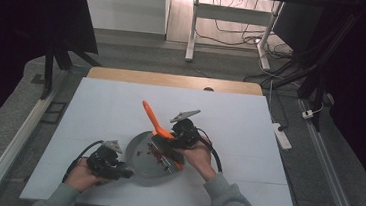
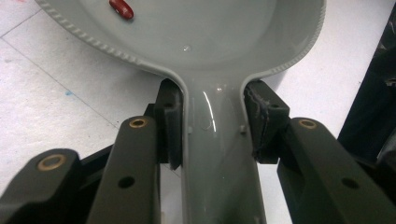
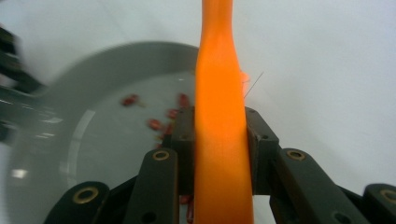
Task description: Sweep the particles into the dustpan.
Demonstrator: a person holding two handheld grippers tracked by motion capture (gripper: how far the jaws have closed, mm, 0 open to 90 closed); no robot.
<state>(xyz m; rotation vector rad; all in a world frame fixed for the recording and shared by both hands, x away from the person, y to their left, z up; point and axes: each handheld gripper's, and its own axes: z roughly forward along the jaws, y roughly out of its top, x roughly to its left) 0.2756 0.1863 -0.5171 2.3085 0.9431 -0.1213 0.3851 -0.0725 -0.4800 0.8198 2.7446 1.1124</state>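
A grey pan (image 1: 141,157) lies on the white table, holding several small red beans (image 1: 155,152). My left gripper (image 1: 123,172) is shut on the pan's handle (image 2: 212,140), its pads (image 2: 169,122) pressing both sides; the ribbed pan rim (image 2: 102,46) and one bean (image 2: 121,8) lie just ahead. My right gripper (image 1: 169,149) is shut on an orange spatula (image 1: 153,118), which slants up to the left over the pan with its lower end at the pan's right edge. In the right gripper view the orange handle (image 3: 219,130) runs between the pads (image 3: 259,140), above the pan (image 3: 107,135) and beans (image 3: 154,123).
The white table top (image 1: 110,106) spreads around the pan, with a wooden edge (image 1: 173,80) at the back. Beyond it stand a white desk frame (image 1: 193,28) and floor cables (image 1: 237,37). A power strip (image 1: 282,134) lies on the floor at the right.
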